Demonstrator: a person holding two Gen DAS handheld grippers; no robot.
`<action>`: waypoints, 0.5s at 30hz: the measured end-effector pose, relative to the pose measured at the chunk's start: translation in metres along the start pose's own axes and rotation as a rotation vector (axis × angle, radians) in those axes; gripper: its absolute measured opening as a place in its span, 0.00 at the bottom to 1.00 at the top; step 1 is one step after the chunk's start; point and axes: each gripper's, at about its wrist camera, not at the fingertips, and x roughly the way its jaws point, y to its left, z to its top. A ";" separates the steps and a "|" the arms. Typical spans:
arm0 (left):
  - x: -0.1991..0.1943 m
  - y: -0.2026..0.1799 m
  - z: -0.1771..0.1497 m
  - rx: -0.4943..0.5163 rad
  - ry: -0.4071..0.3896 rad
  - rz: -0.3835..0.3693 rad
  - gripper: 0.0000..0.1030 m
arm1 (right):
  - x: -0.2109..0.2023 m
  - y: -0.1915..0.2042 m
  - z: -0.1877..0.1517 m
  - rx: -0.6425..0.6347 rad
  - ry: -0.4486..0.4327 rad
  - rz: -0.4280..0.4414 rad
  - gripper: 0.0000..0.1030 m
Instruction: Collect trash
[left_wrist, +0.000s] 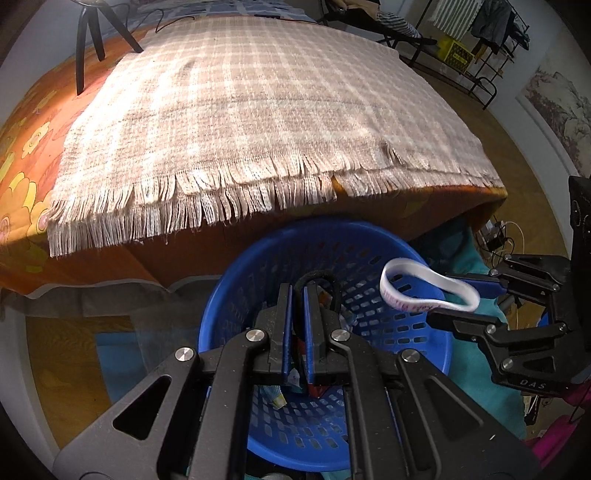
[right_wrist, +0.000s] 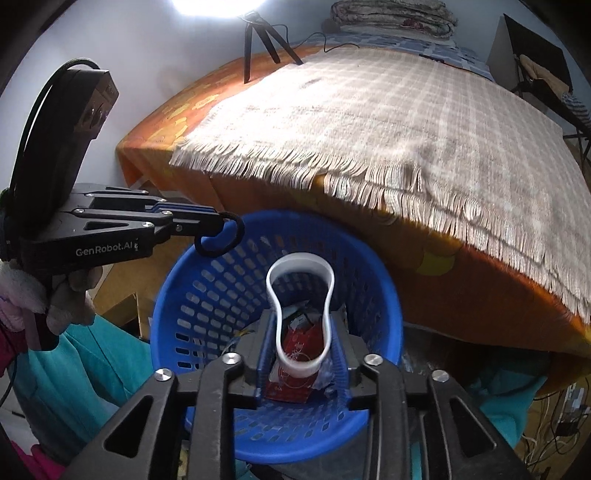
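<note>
Jaws clamp black loop (left_wrist: 325, 280) and white band (right_wrist: 301, 314) over blue basket (right_wrist: 207, 295) beside bed (left_wrist: 258, 110).

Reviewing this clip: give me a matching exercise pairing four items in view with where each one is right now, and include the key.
Items:
1. white band
2. black loop
3. blue basket
4. checked blanket

Places:
A. on the bed
B. in the left gripper
C. below both grippers
D. in the right gripper

Pairs: 1-D, 2-B, 3-C, 4-A
</note>
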 end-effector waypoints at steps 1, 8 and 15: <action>0.001 0.000 -0.001 0.001 0.002 0.002 0.04 | 0.000 0.000 0.000 0.000 0.000 -0.003 0.36; 0.005 -0.003 -0.004 0.007 -0.005 0.014 0.38 | 0.002 -0.001 -0.004 0.009 0.005 -0.015 0.56; 0.010 -0.002 -0.005 -0.008 -0.004 0.029 0.55 | 0.007 -0.001 -0.008 0.016 0.026 -0.021 0.68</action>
